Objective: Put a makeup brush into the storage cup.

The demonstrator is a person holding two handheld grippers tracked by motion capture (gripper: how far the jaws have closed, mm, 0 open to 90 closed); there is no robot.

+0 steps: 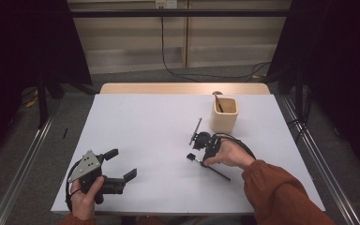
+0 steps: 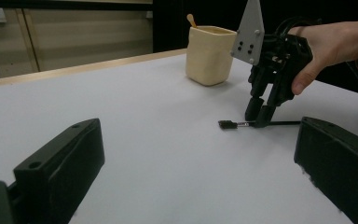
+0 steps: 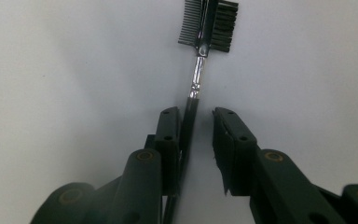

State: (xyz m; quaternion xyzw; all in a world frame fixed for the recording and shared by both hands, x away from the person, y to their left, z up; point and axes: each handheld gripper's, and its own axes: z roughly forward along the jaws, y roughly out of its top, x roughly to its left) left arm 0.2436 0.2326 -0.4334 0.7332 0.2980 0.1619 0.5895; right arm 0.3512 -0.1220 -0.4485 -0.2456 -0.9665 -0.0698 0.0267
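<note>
A small brow comb-and-brush with a thin black handle lies flat on the white table, right of centre. My right gripper points down over it, open. The handle runs between its jaws and rests against the left one, while the other jaw stands apart from it. The comb head lies just beyond the fingertips. Near the front left corner, my left gripper is open and holds nothing.
A cream square cup with a wooden stick in it stands just behind the right gripper. The white sheet covers the table; a wooden strip shows at the far edge. Dark curtains and floor surround it.
</note>
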